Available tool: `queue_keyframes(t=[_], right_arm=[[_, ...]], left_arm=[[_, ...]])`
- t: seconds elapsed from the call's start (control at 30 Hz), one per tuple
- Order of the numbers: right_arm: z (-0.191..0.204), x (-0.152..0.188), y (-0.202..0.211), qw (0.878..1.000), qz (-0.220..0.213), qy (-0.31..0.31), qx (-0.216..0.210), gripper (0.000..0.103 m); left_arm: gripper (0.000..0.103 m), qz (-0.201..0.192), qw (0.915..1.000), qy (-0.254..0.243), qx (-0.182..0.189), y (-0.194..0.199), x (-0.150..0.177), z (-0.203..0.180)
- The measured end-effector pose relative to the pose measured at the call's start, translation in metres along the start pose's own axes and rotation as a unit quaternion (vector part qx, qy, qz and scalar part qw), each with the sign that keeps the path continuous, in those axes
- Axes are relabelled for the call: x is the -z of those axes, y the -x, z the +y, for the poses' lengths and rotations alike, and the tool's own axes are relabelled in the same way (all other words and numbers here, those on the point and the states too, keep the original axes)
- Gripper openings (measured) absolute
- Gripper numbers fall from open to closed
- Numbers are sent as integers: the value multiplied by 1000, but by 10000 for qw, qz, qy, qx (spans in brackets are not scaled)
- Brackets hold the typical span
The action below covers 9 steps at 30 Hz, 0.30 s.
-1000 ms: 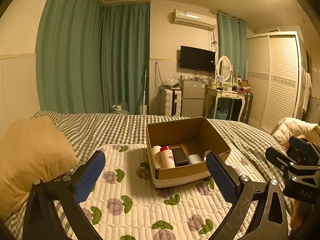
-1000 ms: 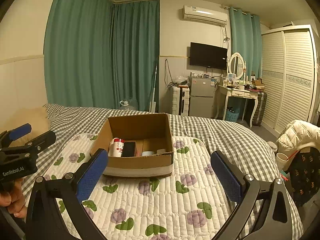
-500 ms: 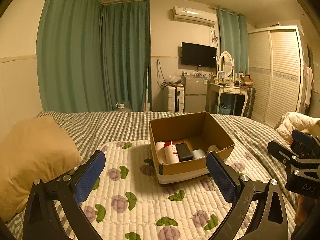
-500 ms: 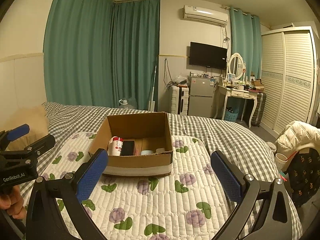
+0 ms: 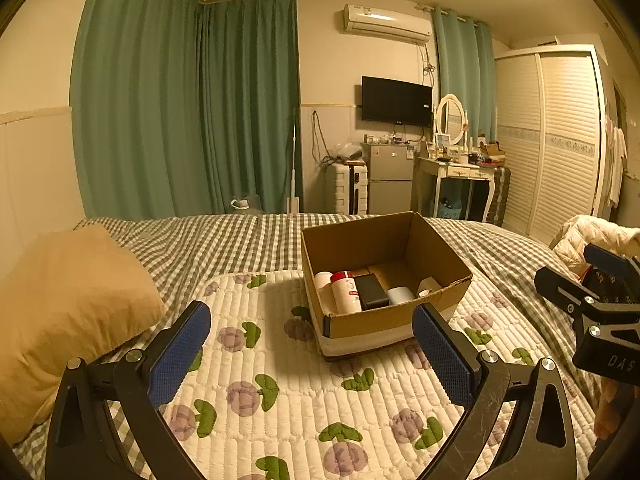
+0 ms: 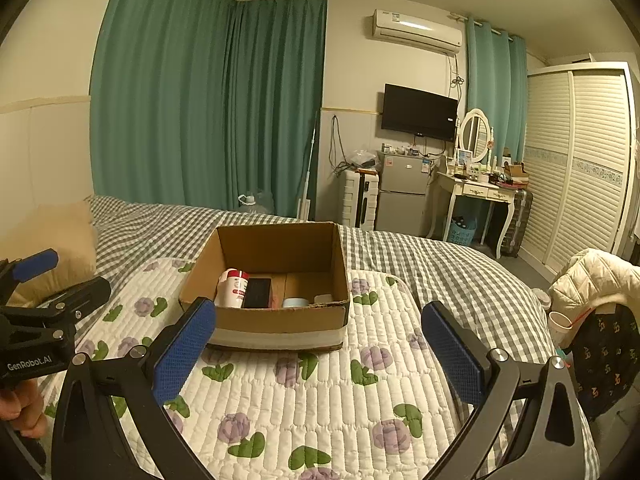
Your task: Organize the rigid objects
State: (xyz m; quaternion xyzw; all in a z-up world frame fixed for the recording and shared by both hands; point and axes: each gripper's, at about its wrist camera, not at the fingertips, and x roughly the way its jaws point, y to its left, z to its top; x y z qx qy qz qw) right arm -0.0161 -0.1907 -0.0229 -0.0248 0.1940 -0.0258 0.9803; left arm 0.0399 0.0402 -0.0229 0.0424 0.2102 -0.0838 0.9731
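An open cardboard box (image 5: 372, 326) stands on a quilted floral mat (image 5: 280, 396) on the bed; it also shows in the right wrist view (image 6: 280, 316). Inside lie a white bottle with a red cap (image 5: 345, 291) (image 6: 235, 287), a black box (image 5: 371, 290) (image 6: 257, 292), a pale blue round tin (image 5: 400, 294) (image 6: 295, 302) and a small white item (image 5: 425, 285). My left gripper (image 5: 310, 354) is open and empty, above the mat in front of the box. My right gripper (image 6: 318, 354) is open and empty, also short of the box.
A tan pillow (image 5: 68, 300) lies at the left. The bed has a checked cover (image 6: 440, 264). A white jacket (image 6: 592, 280) hangs at the right beside the bed. A fridge (image 6: 402, 192), dressing table (image 6: 476, 192) and wardrobe (image 6: 580, 160) stand at the back.
Both grippers have drawn back and tilted up slightly; the box sits a little lower and farther in both views. Both stay open and empty.
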Motion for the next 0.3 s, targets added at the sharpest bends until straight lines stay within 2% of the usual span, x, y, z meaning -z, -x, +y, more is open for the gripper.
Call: queue_keyframes(t=[0.3], right_arm=[[3, 1, 0, 10000, 29, 17, -25, 103]], left_arm=[[103, -54, 9999, -90, 78, 2, 4, -4]])
